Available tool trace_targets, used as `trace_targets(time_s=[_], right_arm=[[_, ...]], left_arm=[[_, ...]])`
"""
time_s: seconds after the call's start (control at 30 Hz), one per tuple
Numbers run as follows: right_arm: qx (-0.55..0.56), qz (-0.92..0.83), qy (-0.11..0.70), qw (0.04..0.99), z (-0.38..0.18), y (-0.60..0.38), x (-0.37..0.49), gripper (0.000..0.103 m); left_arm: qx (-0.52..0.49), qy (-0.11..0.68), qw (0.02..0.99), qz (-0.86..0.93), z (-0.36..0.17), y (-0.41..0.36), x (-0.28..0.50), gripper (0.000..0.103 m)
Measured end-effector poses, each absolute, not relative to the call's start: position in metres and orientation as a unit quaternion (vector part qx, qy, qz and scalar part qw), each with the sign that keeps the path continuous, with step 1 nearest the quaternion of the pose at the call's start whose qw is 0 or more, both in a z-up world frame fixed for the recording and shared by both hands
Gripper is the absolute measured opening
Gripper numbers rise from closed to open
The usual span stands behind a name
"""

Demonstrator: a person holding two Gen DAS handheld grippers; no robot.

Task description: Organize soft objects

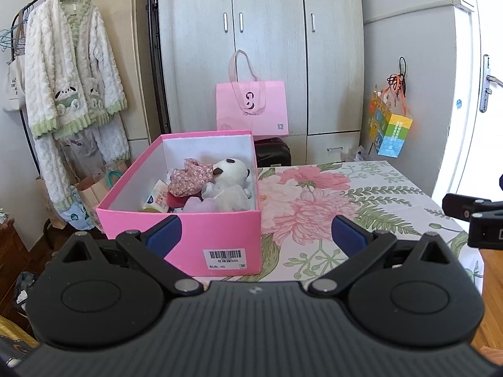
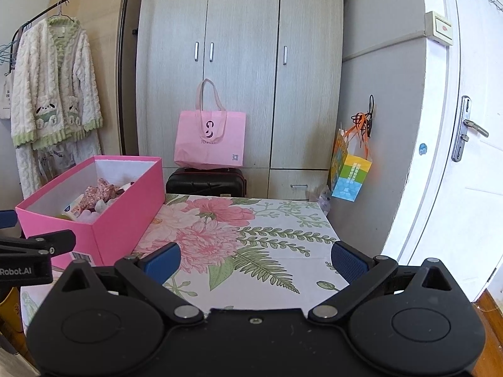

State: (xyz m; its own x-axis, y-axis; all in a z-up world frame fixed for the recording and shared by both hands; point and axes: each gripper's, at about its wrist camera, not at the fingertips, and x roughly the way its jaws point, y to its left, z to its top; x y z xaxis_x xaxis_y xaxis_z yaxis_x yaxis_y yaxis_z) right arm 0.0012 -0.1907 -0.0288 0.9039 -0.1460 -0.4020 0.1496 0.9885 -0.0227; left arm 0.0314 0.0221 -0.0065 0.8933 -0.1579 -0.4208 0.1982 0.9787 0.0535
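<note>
A pink box (image 1: 220, 229) stands open on the left of the floral tablecloth (image 1: 361, 201). Inside lie a white plush dog (image 1: 228, 182), a pink floral cloth piece (image 1: 188, 177), a small packet (image 1: 157, 199) and other soft things. My left gripper (image 1: 256, 235) is open and empty, just in front of the box's near wall. My right gripper (image 2: 255, 262) is open and empty over the cloth, right of the box (image 2: 119, 216). The box's contents (image 2: 100, 193) are partly hidden in the right wrist view.
A grey wardrobe (image 1: 267, 47) stands behind the table, with a pink tote bag (image 1: 251, 110) on a black suitcase (image 1: 273, 152). A fluffy robe (image 1: 69, 78) hangs on a rack at left. A colourful gift bag (image 2: 349, 172) hangs near the white door (image 2: 456, 141).
</note>
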Motion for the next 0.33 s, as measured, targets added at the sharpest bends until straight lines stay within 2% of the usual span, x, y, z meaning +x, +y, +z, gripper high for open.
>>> trace_targets(time_s=[0.33], right_arm=[[0.006, -0.077, 0.208, 0.975, -0.0307, -0.1925, 0.0022, 0.103]], left_arm=[[0.053, 0.204, 0.974, -0.088, -0.0060, 0.0214, 0.0283, 0.103]])
